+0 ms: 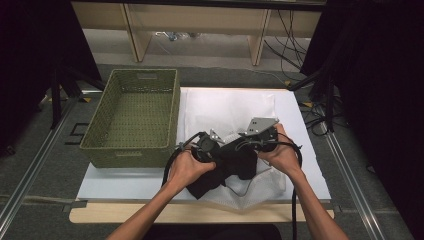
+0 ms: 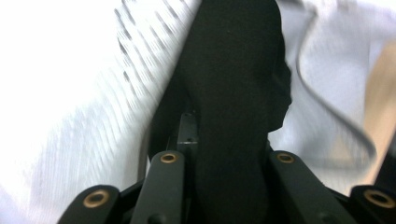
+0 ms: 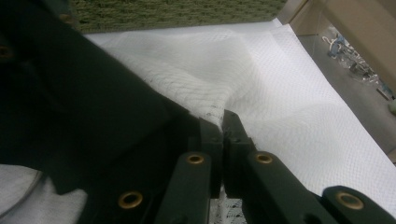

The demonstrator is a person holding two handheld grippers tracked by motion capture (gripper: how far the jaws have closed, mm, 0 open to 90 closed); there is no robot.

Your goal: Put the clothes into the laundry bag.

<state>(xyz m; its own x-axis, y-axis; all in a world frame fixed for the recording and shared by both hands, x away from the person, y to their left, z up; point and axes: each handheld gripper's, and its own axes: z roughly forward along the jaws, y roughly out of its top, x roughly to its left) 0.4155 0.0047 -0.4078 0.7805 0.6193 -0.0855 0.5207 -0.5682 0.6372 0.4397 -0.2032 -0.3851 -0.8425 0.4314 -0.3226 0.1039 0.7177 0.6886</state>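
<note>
White table (image 1: 125, 185), green woven basket (image 1: 132, 115) at left. Black cloth (image 1: 227, 165) pinched by left gripper (image 1: 206, 146); white mesh bag (image 3: 280, 93) edge nipped by right gripper (image 3: 223, 123), jaws pressed tog. Cloth lies near table front, over mesh.

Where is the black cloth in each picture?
High view: the soft black cloth lies low in the middle, between the two hands, on the white mesh fabric.
Left gripper view: it runs up the middle, between the jaws.
Right gripper view: it fills the left side.
Shared landmark: the white mesh fabric, under or beside the cloth in all three.
</note>
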